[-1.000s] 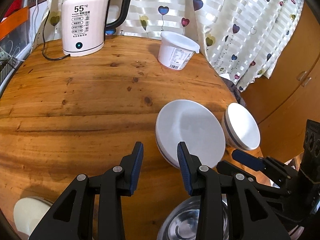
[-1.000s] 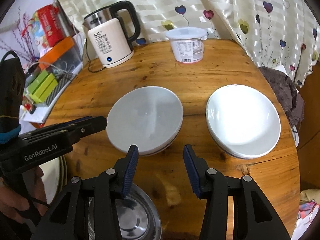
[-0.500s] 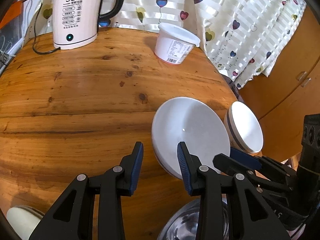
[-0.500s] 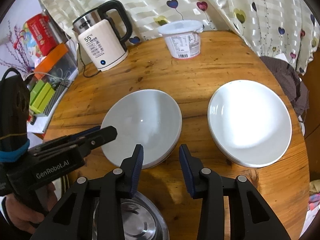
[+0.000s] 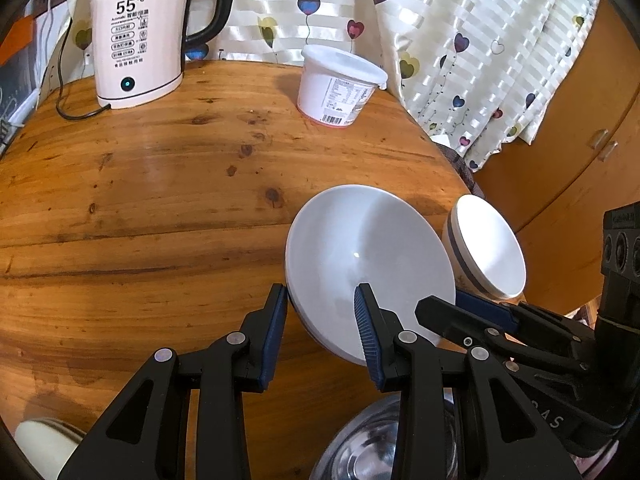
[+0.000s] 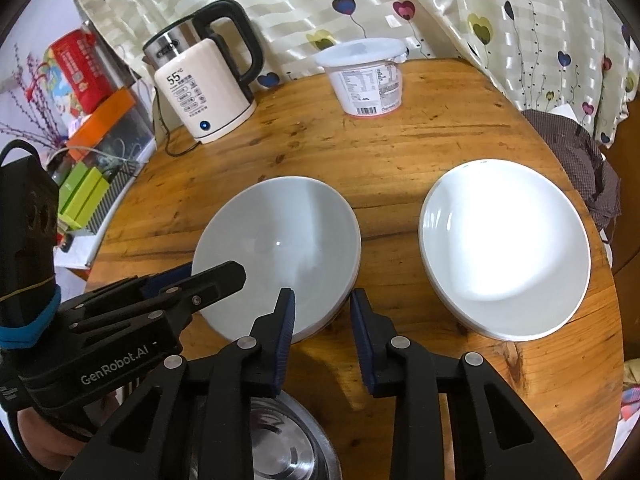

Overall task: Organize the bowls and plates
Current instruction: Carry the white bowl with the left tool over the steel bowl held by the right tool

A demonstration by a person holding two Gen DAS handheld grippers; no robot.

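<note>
A steel bowl [image 6: 276, 452] sits nearest, at 6 o'clock under both tools. The right gripper [image 6: 322, 316] has its jaws spread astride the near rim of the grey-white plates [image 6: 280, 248], touching nothing I can confirm. The left gripper [image 5: 320, 320], also spread, straddles the same stack's edge from 9 o'clock. At 3 o'clock lies a second white plate stack [image 6: 508, 256]. Far off, at 12 o'clock, stand a tub [image 6: 366, 76] and a kettle [image 6: 204, 92] on the wooden table [image 6: 420, 148]
</note>
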